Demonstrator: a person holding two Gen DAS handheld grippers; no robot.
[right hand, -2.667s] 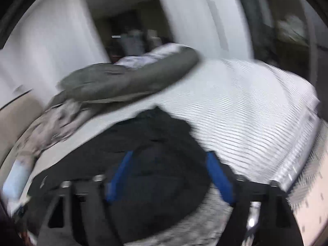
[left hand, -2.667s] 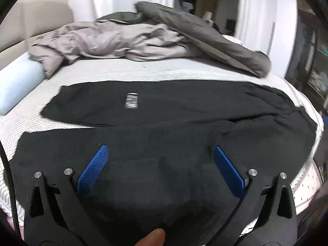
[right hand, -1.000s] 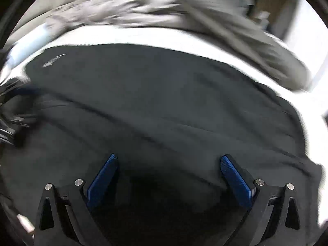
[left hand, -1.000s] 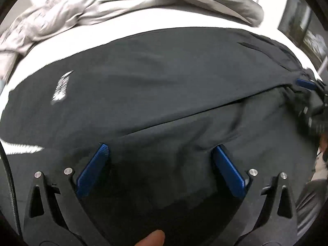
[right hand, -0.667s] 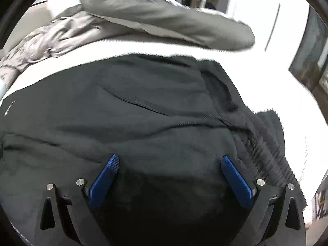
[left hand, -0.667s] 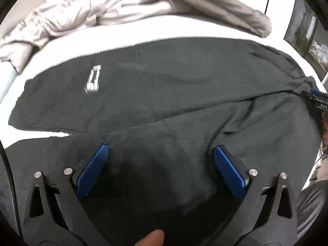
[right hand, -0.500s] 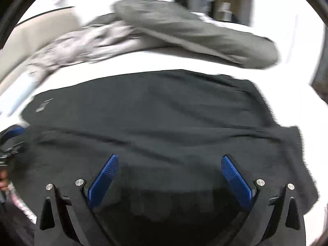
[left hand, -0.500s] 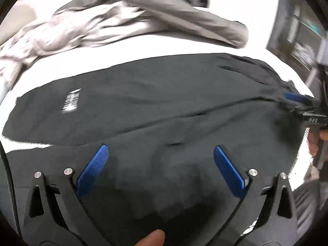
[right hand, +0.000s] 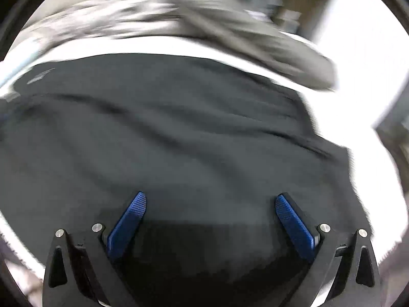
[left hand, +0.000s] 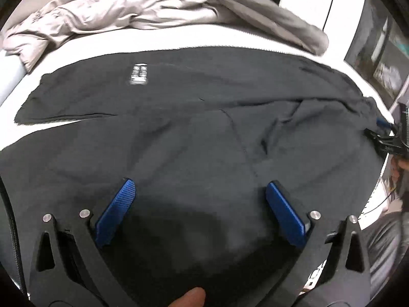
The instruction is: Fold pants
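Black pants [left hand: 194, 128] lie spread across a white bed [left hand: 179, 38], one leg with a small white logo [left hand: 138, 74] at the far side, the near leg under my left gripper. My left gripper [left hand: 200, 204] is open and empty, hovering over the near leg. My right gripper [right hand: 208, 215] is open and empty over the waist end of the pants [right hand: 179, 128]; that view is blurred. The right gripper also shows at the right edge of the left wrist view [left hand: 383, 135], at the waistband.
A crumpled grey duvet [left hand: 133, 7] and a darker grey blanket [left hand: 268, 15] lie heaped at the far side of the bed. A pale blue pillow [left hand: 10, 81] is at the left. Dark furniture [left hand: 383, 51] stands to the right of the bed.
Both grippers have stayed open over the pants. The left view has shifted slightly. The right wrist view has swung and is now motion-blurred.
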